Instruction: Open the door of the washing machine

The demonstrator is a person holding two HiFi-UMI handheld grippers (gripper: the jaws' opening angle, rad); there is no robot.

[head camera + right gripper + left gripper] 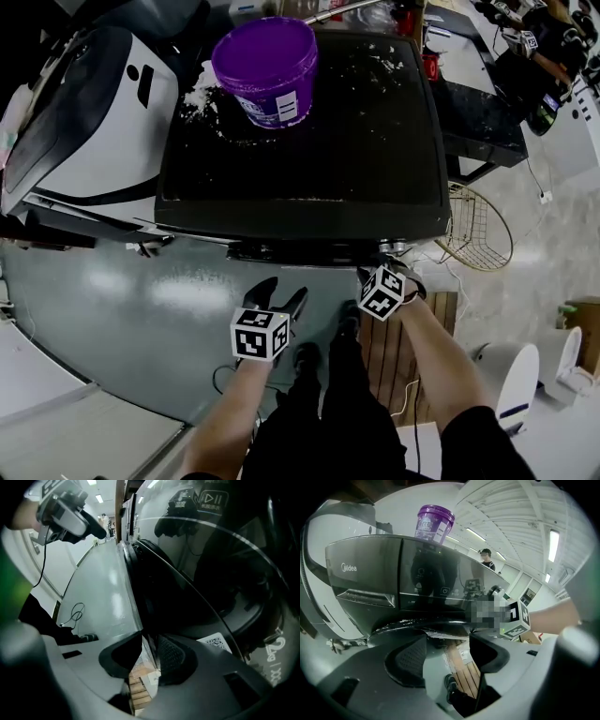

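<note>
The grasp is made: the right gripper [149, 644] has its jaws closed on the rim of the door [211, 573], which sits under the washing machine's [300, 141] front edge at the centre of the head view. The left gripper [284, 292] hangs open and empty just below. The next move is probably a pull toward the frame's bottom. The person's legs [328, 412] and the left gripper crowd that path, while the floor [141, 309] at lower left offers room.

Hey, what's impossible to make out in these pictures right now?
- Right gripper view: the door edge lies between the right gripper jaws; too dark to tell whether they press it.
- Head view: the washing machine top hides that door.
- Left gripper view: the bucket label is too small to read.
</note>
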